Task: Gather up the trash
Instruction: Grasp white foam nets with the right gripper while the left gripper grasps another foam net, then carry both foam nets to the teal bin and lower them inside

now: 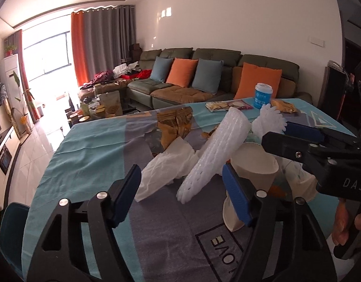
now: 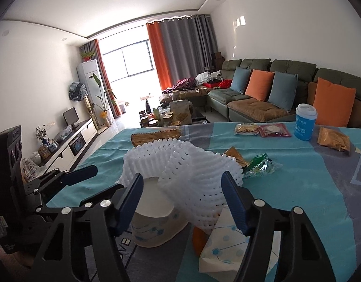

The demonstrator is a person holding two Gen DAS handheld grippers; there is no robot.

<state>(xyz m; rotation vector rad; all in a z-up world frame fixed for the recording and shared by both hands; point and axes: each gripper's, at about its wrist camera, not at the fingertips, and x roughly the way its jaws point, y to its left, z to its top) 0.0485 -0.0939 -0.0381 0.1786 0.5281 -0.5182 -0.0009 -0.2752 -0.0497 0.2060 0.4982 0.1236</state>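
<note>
Left wrist view: the left gripper hangs low over the table, its jaws partly apart, with a white foam net and a crumpled white tissue lying between and just past the blue pads; neither pad presses on them. Its right pad sits in front of a tipped paper cup. The right gripper reaches in from the right, above the cups.

In the right wrist view, the right gripper is also partly open, straddling a bunched foam net that rests on a squashed paper cup; whether the pads touch the foam I cannot tell. A flattened cup lies nearest on the right, something orange beside it. The left gripper shows at the left edge.

Farther out, a green wrapper and a gold wrapper lie behind the foam. Near the far edge stand a blue lidded cup, snack packets to its left and a gold packet to its right. Beyond the table stands a sofa with cushions
</note>
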